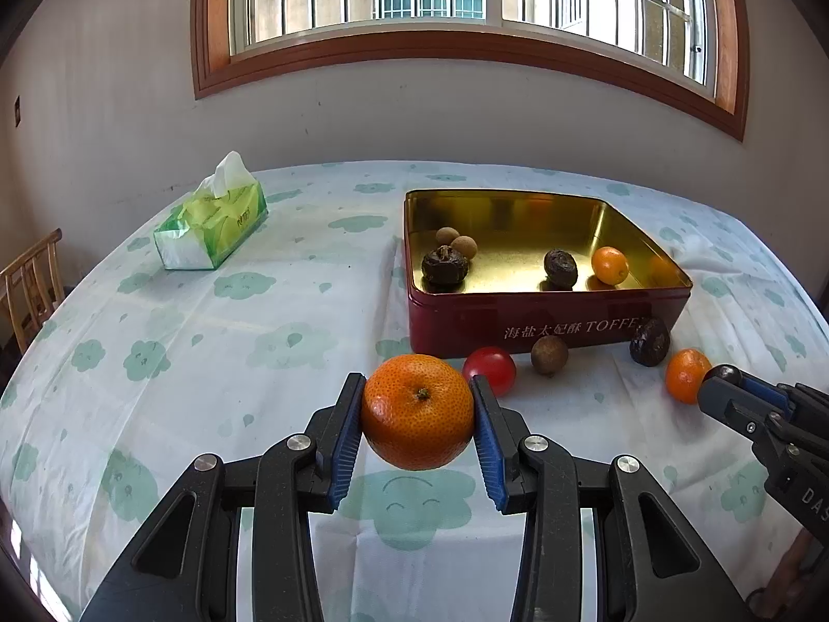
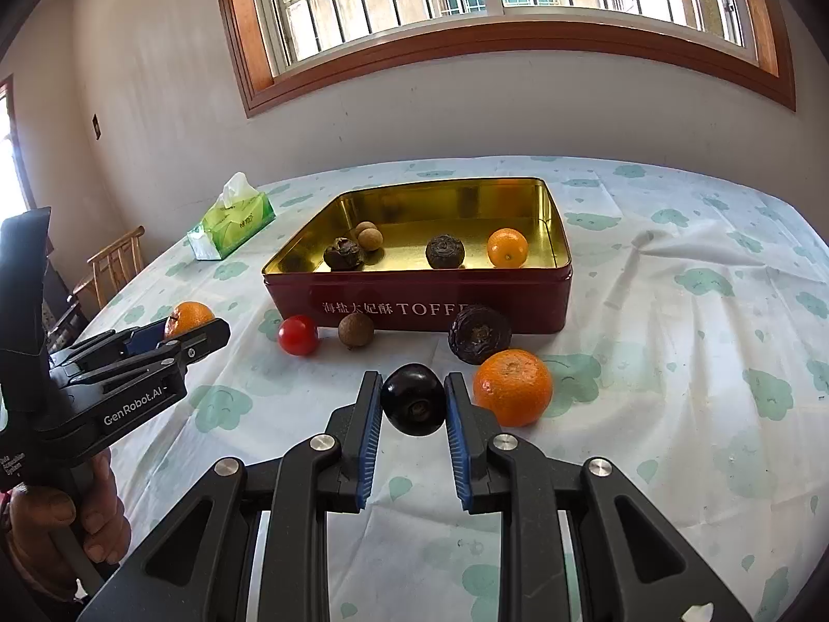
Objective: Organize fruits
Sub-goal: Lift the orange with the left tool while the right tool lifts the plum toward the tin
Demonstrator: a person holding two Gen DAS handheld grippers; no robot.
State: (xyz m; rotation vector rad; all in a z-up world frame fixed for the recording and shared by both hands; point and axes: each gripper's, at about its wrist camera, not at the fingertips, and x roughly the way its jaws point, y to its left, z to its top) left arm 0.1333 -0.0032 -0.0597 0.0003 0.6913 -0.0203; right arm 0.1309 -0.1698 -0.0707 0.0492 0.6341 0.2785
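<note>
So the soft cloud-print tablecloth (image 1: 207, 363) carries a glossy red rectangular toffee tin (image 2: 414, 306), gold inside. Left gripper (image 1: 418, 409) pinches a round, pebbly tangerine (image 1: 417, 411) off the cloth; right gripper (image 2: 413, 400) squeezes a smooth dark plum (image 2: 413, 398).

This is a room in a home, likely a dining area. A desk (image 1: 207, 363) wears a pale cloth printed with green smiling clouds, and a soft pack of tissues (image 1: 212, 223) lies on it near a red toffee tin (image 1: 544, 321). A wooden chair (image 1: 31, 280) stands at one side. Behind, a wood-framed barred window (image 1: 466, 0) in a plain whitewashed wall looks onto apartment blocks.
</note>
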